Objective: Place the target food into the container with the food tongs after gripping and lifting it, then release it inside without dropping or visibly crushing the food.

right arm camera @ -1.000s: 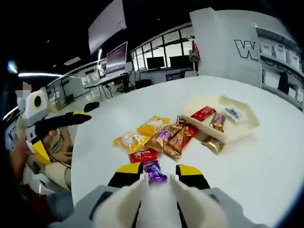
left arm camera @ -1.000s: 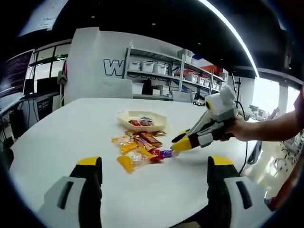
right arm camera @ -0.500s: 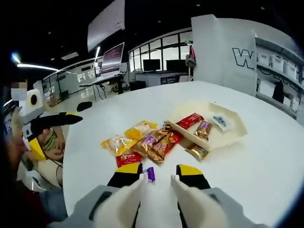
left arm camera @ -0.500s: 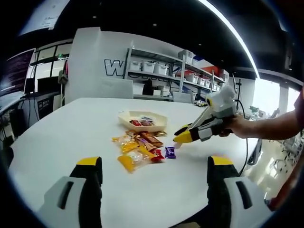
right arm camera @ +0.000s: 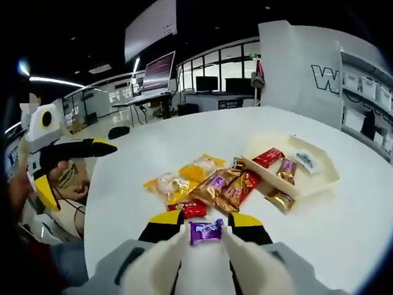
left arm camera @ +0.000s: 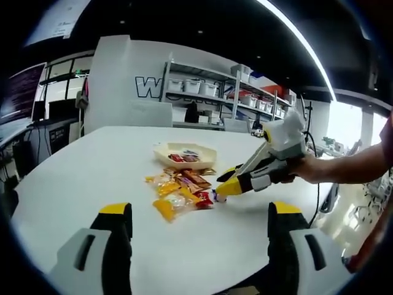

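Observation:
A purple wrapped candy (right arm camera: 206, 231) lies crosswise between the yellow tips of my right gripper (right arm camera: 206, 220). The jaws stand apart on either side of it, and the candy nearly spans the gap. In the left gripper view the right gripper (left arm camera: 220, 192), held by a hand, reaches low to the near edge of the snack pile (left arm camera: 177, 192). The cream tray (right arm camera: 319, 179) beyond the pile holds a red bar, a purple bar and a pale packet. My left gripper (left arm camera: 199, 212) hovers wide open over bare table, short of the pile, and also appears as the left gripper (right arm camera: 73, 150).
Wrapped snacks (right arm camera: 209, 184) in yellow, orange, red and brown lie between the right gripper and the tray. A gold packet (right arm camera: 281, 198) rests against the tray's near wall. The white round table (left arm camera: 92, 172) has bare room on all sides. Shelves (left arm camera: 215, 92) and desks stand behind.
Half a second ago the right gripper was raised and pulled back from the purple candy. It has come back down, and the candy now sits between its tips. The left gripper has held still.

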{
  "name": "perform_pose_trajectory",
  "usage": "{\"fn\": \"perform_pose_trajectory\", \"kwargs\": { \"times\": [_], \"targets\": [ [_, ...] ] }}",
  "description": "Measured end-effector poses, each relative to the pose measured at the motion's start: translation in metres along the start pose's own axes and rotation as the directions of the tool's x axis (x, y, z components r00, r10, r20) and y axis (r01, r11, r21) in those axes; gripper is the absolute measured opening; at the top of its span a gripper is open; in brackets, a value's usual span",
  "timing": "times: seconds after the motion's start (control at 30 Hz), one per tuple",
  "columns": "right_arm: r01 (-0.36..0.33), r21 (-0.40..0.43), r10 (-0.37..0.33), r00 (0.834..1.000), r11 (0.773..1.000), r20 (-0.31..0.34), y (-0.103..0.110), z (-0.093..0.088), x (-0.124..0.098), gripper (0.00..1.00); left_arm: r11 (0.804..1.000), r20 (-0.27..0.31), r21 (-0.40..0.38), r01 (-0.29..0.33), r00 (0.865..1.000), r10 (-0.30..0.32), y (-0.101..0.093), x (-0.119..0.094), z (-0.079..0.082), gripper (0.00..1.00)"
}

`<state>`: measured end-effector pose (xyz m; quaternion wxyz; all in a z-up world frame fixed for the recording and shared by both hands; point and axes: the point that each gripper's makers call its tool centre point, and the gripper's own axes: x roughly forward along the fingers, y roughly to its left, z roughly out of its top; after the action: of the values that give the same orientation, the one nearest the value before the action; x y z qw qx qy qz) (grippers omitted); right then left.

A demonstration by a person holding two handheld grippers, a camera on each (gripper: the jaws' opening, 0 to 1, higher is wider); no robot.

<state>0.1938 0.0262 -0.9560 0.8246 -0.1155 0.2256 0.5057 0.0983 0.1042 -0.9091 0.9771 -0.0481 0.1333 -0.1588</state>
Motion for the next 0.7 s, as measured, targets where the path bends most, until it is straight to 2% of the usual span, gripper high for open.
{"fn": "perform_pose_trajectory", "kwargs": {
  "times": [0.07,0.13,0.17,0.27,0.33,0.37,0.4,0.57,0.7],
  "targets": [
    [0.001,-0.031,-0.001,1.0,1.0,-0.006,0.0,-0.002,0.001,0.21,1.0,-0.003,-0.002,-0.003,1.0,0.003,0.002,0.0,-0.001,0.89],
    [0.016,-0.103,-0.018,1.0,0.995,-0.014,-0.002,-0.003,0.001,0.19,1.0,-0.002,-0.004,-0.005,1.0,0.005,0.002,0.001,-0.001,0.89],
    [0.01,-0.067,-0.011,1.0,0.998,-0.013,0.002,-0.002,0.002,0.18,1.0,-0.001,-0.005,-0.004,1.0,0.004,0.002,0.002,0.0,0.89],
    [0.034,-0.062,-0.035,0.999,0.998,-0.025,-0.001,-0.001,0.004,0.15,1.0,-0.002,-0.003,0.0,1.0,0.0,-0.001,0.006,-0.001,0.89],
    [0.033,-0.021,-0.033,0.999,0.999,-0.014,-0.002,0.0,0.005,0.15,1.0,-0.007,-0.001,0.007,1.0,-0.007,-0.005,0.008,-0.002,0.89],
    [0.014,0.057,-0.013,1.0,0.998,-0.008,0.0,0.001,0.004,0.15,1.0,-0.013,0.004,0.013,1.0,-0.013,-0.007,0.009,-0.004,0.89],
    [0.004,0.102,-0.004,1.0,0.995,-0.002,-0.001,0.002,0.003,0.15,1.0,-0.017,0.009,0.017,1.0,-0.017,-0.008,0.009,-0.004,0.89],
    [0.022,0.103,-0.022,1.0,0.994,0.002,-0.009,0.002,-0.001,0.16,1.0,-0.004,-0.004,0.016,1.0,-0.016,-0.004,0.007,-0.001,0.9],
    [0.026,0.102,-0.028,0.999,0.994,0.021,-0.011,0.01,-0.008,0.16,1.0,0.004,-0.01,0.013,1.0,-0.013,-0.001,0.006,0.0,0.9]
  ]
}}
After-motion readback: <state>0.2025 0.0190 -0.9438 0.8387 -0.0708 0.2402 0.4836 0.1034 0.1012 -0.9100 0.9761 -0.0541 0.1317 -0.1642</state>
